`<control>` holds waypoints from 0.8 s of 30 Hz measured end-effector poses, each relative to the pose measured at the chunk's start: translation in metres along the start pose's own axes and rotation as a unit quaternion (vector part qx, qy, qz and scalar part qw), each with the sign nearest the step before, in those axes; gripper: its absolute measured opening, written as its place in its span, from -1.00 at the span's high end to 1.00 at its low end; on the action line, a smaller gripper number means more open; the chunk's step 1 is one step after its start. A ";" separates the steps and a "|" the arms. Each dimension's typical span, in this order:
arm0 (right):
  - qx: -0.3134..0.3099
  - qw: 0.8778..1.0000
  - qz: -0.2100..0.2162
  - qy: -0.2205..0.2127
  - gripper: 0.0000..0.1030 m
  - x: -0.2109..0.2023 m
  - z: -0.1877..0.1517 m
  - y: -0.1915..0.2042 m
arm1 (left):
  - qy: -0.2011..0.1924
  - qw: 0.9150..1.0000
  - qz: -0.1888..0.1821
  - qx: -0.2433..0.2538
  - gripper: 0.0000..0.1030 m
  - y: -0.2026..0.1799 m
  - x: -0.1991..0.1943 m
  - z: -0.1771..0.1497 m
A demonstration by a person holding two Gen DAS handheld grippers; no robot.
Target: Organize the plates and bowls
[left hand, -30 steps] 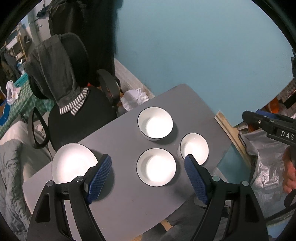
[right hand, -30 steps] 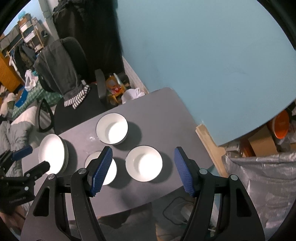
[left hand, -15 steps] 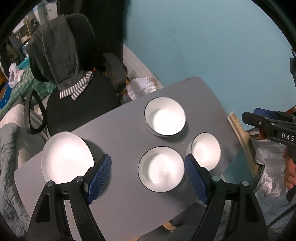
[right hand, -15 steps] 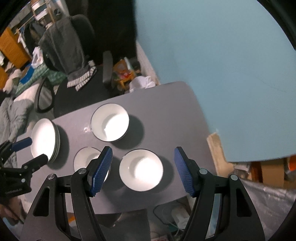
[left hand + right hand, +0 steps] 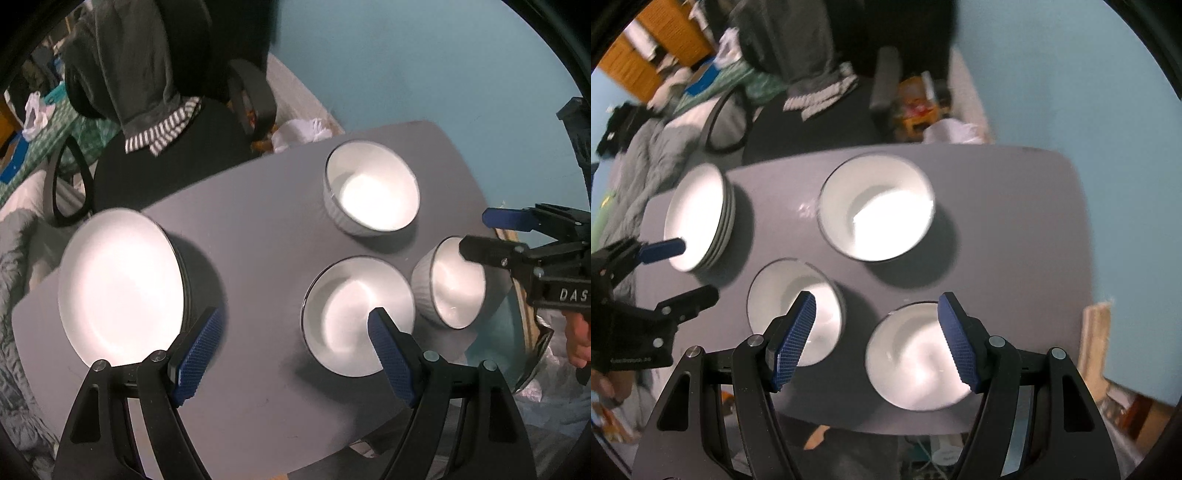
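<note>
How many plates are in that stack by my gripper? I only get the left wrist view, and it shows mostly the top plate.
Observer: The right wrist view catches the plate stack from the side: at least three rims, neatly nested.
Operator: Is the right gripper carrying anything?
Observer: No. The right gripper is open and empty. Its fingers hang above the two near bowls, one over the middle bowl and the other over the end bowl.
</note>
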State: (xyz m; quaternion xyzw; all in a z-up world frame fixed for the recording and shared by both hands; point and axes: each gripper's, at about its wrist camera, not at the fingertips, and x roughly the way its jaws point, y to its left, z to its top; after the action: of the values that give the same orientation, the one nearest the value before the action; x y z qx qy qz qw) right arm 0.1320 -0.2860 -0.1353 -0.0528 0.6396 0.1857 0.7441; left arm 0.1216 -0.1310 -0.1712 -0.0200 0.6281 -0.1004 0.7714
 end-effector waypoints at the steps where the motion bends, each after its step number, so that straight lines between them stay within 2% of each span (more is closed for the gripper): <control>1: -0.006 1.000 0.007 0.008 -0.32 0.007 0.000 0.002 | 0.004 1.000 -0.002 -0.002 -0.60 0.001 0.006 -0.002; 4: -0.024 0.999 0.031 0.027 -0.32 0.026 0.003 0.006 | 0.017 1.000 -0.001 -0.010 -0.59 0.005 0.022 -0.007; 12: -0.064 0.995 0.045 0.066 -0.32 0.061 0.005 0.014 | 0.042 0.998 -0.002 -0.037 -0.60 0.011 0.053 -0.017; 24: -0.100 0.989 0.035 0.107 -0.32 0.097 0.006 0.025 | 0.070 0.995 -0.006 -0.064 -0.60 0.010 0.088 -0.024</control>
State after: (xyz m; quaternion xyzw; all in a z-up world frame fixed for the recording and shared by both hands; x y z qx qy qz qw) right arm 0.1401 -0.2406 -0.2242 -0.1245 0.6951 0.2680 0.6554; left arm 0.1162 -0.1351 -0.2626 -0.0666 0.6854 -0.0657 0.7222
